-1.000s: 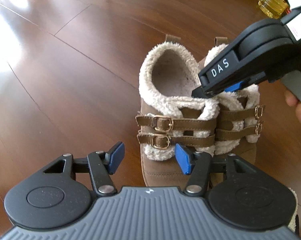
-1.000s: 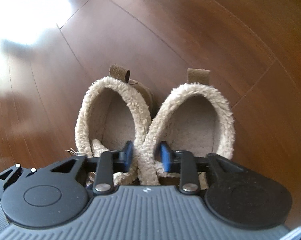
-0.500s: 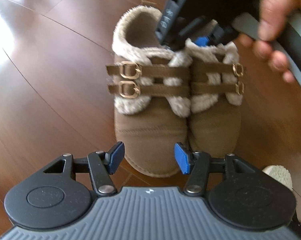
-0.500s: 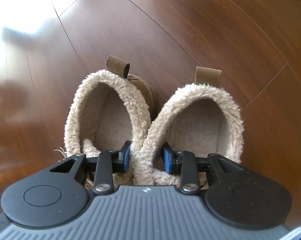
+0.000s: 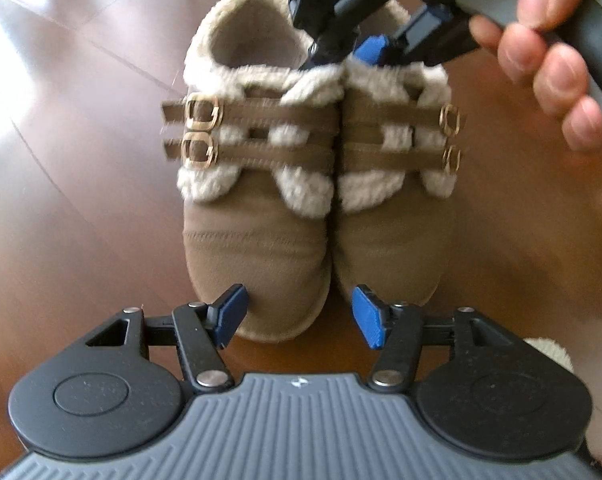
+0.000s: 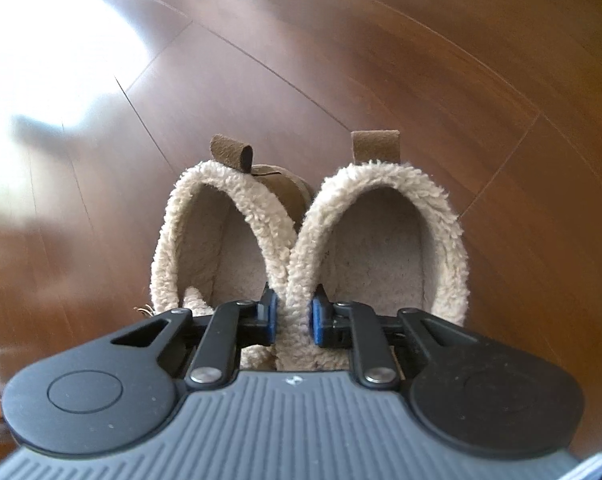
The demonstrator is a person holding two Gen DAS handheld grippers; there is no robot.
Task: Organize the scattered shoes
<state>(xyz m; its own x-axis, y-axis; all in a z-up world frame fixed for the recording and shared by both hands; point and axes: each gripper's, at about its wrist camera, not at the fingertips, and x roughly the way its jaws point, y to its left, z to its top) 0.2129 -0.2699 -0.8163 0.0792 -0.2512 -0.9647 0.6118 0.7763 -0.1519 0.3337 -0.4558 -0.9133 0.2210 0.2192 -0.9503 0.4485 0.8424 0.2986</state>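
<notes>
1. Shoes: a brown fleece-lined pair (image 5: 321,208) is seen side by side, touching, at frame centre on the wood floor (image 5: 81,200), toes toward the lower edge of the left wrist view.
2. Right gripper (image 6: 293,316) is closing; the two inner fleece collars (image 6: 297,264) are pinched together between its pads.
3. Left gripper (image 5: 297,316) is opening, empty, at the toes.
4. Long axes run bottom to top; the right gripper is judged nearer for lifting.
</notes>
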